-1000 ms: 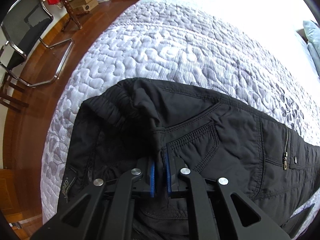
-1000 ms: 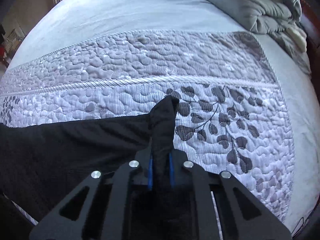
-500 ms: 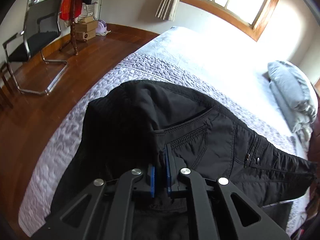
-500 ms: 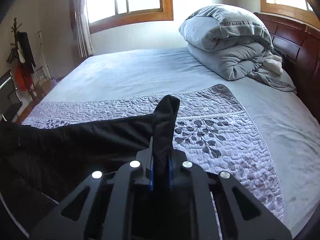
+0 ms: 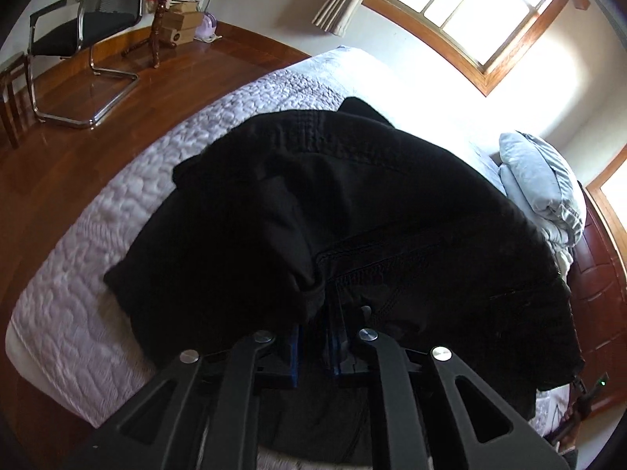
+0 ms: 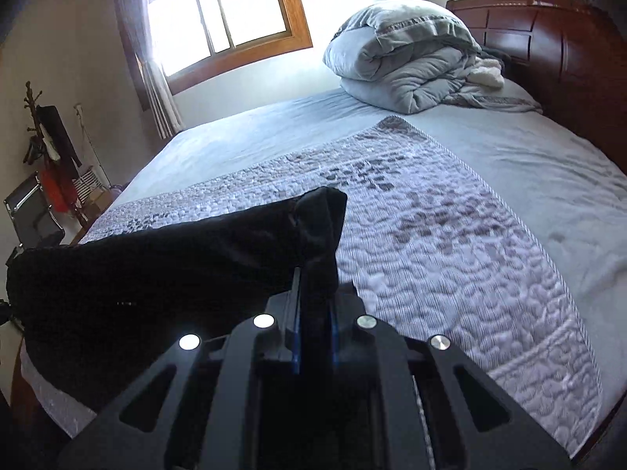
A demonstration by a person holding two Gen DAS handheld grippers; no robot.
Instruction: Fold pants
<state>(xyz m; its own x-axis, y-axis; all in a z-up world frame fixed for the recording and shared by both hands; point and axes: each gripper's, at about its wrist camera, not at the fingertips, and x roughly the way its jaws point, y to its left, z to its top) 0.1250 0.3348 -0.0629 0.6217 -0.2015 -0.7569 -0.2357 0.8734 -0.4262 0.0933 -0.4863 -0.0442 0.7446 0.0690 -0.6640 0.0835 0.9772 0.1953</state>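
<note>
Left gripper (image 5: 315, 323) pinches the waist end of the black pants (image 5: 352, 215); right gripper (image 6: 315, 293) pinches the leg end. The garment's long axis spans between the two jaws, sagging over the quilted bed cover (image 6: 450, 258), with the folded duvet (image 6: 403, 55) well beyond.

You are getting strong daylight through the wood-framed window (image 5: 466, 11), which is blowing out to pure white and washing the far side of the pale quilted bed (image 5: 98, 274) in glare. Against that backlight, the black fabric pants (image 5: 352, 215) are sinking into near-solid shadow, so you are losing their seams and folds. In the right wrist view the same backlighting is happening, with the grey folded duvet (image 6: 403, 55) staying softly lit. Both views are bending straight lines hard near the edges and darkening at the corners, and the quilt texture is smearing slightly.
</note>
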